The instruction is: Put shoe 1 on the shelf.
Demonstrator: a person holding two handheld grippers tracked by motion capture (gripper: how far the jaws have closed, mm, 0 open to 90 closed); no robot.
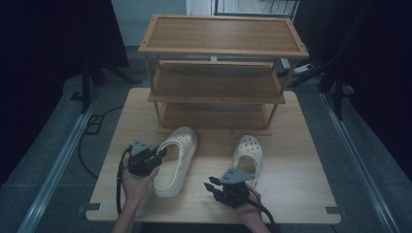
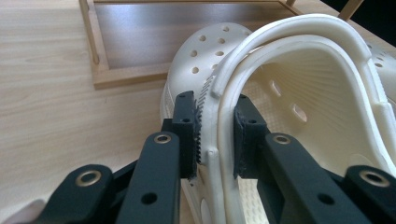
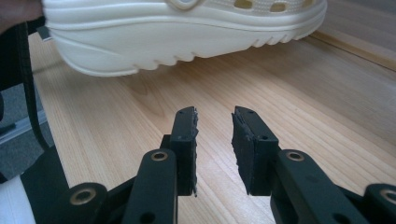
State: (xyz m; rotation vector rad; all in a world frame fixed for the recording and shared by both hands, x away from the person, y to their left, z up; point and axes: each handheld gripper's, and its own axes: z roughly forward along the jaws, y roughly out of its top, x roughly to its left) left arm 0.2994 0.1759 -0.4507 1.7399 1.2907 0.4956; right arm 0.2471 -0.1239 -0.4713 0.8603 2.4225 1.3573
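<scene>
While our left gripper (image 2: 215, 135) clamps the clog (image 1: 176, 160) by its soft rim, we judge it light and bendy; our right gripper (image 3: 214, 149) stands apart, empty.

two clogs side by side on the table (image 1: 291, 194), left clog (image 1: 176, 160), right clog (image 1: 248, 154), before the shelf rack (image 1: 218, 73)
</scene>
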